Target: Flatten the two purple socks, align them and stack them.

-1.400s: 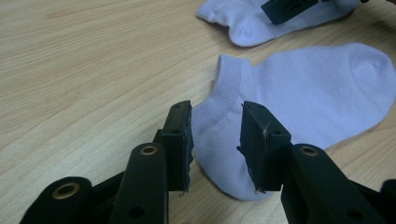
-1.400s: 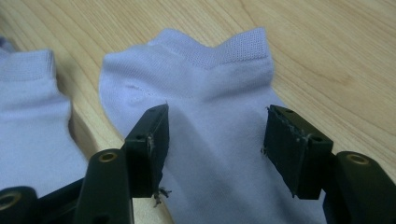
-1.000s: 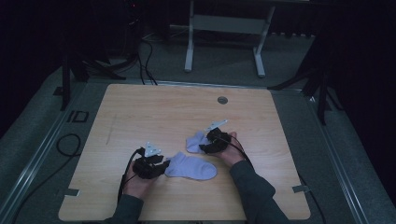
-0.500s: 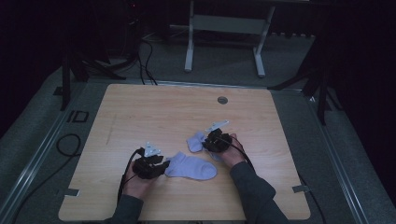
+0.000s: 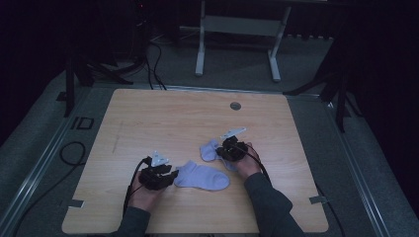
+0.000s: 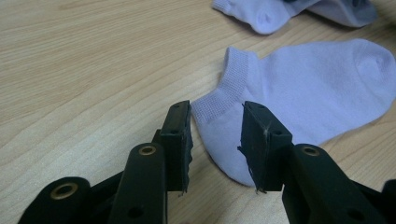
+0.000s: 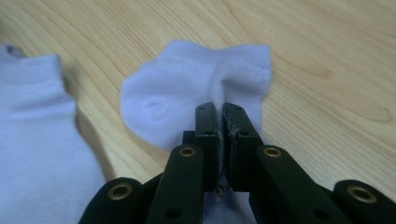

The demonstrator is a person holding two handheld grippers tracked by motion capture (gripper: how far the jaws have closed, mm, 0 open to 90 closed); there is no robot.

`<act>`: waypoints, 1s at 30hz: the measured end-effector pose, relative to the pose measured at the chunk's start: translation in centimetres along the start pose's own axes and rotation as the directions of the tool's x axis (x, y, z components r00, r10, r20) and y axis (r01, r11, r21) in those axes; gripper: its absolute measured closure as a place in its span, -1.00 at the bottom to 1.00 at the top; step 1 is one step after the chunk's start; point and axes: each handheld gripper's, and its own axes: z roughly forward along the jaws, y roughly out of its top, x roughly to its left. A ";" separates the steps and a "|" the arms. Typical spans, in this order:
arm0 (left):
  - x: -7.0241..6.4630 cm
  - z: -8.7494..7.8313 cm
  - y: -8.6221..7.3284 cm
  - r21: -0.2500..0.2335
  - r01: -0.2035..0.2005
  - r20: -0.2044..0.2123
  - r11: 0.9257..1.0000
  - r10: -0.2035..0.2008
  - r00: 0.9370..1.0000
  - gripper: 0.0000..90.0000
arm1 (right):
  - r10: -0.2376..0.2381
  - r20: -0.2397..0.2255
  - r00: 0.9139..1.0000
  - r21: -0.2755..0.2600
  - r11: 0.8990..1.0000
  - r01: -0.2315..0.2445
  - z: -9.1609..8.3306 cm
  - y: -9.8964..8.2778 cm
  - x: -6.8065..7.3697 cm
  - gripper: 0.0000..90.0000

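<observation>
Closest to the front edge of the table [image 5: 173, 118], left of the middle: left gripper [image 6: 215, 121], held low and pointing toward the right edge, jaws apart. Between the pads, not pinched, the heel end of the near sock [image 5: 205, 177]; a visible gap on each side of the fabric, so no grip there yet. Pale lilac, lying flat, cuff toward the left gripper and toe toward the right edge, just in from the front edge near the middle.

A little farther in, right of the middle: right gripper [image 7: 220, 112], jaws just closed and now together, clamped on a raised fold of the far sock [image 7: 187, 84]. Same pale lilac, lying on the surface just beyond the near sock, close beside it but apart, bunched slightly where the pads bite. No lift visible; the rest of the fabric flat on the wood.

Farther back, bare wood up to a round grommet [image 5: 235, 105] near the back edge.

Judging from this: early in handling the pair. Done: one sock seized by the right side. Left to do: closing the left jaws on the near sock's heel, then lifting and bringing the two socks together, probably to match or stack them.
</observation>
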 end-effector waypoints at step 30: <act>-0.3 0.7 -0.5 0.018 -0.004 -0.001 1.000 0.004 1.000 0.39 | -0.076 0.000 0.997 -0.141 0.987 0.075 -7.2 0.5 4.3 0.89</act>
